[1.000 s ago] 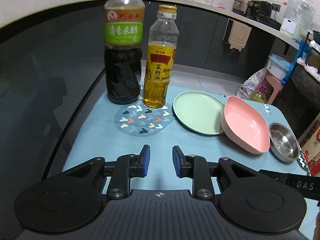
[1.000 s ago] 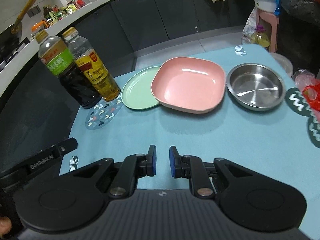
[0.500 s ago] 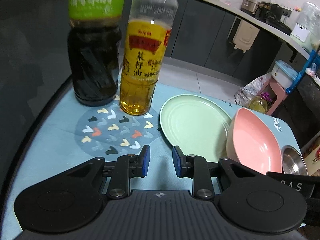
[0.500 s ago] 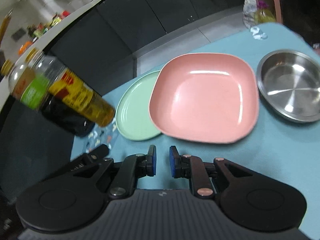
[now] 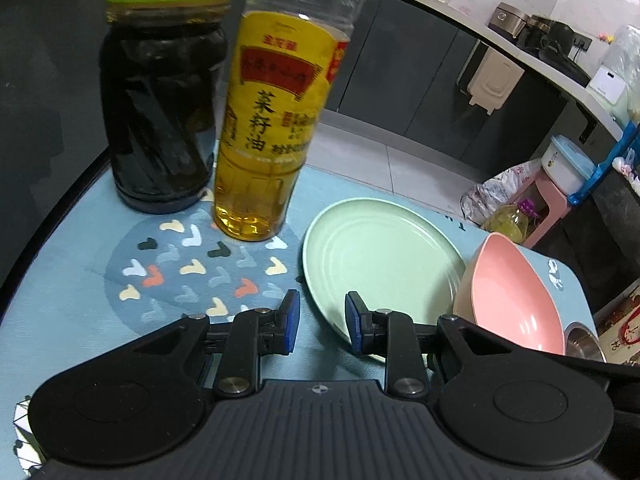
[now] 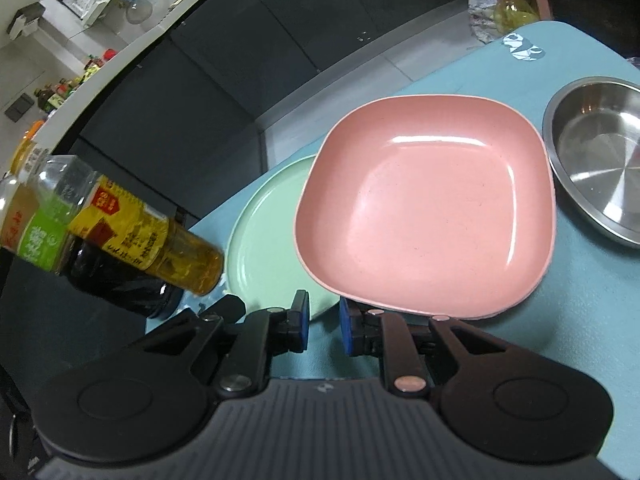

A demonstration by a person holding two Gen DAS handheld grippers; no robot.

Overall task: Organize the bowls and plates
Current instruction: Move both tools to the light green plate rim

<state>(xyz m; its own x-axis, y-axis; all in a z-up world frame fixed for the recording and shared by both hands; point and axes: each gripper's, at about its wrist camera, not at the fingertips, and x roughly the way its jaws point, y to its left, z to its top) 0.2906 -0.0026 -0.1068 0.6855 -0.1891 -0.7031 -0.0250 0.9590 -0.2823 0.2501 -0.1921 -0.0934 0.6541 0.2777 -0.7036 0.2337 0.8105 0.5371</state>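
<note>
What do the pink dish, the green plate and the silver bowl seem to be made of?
Pink dish: probably plastic or a fibre composite; semi-matt, with soft highlights and faint specks.
Green plate: likely the same kind of material; even pastel colour, dull sheen, faint concentric rings.
Silver bowl: most likely stainless steel; bright, mirror-like reflections and a fine radial brushed pattern on the bottom.

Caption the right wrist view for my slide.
Right gripper, empty, hovers by the pink square dish, between green plate and steel bowl.
</note>
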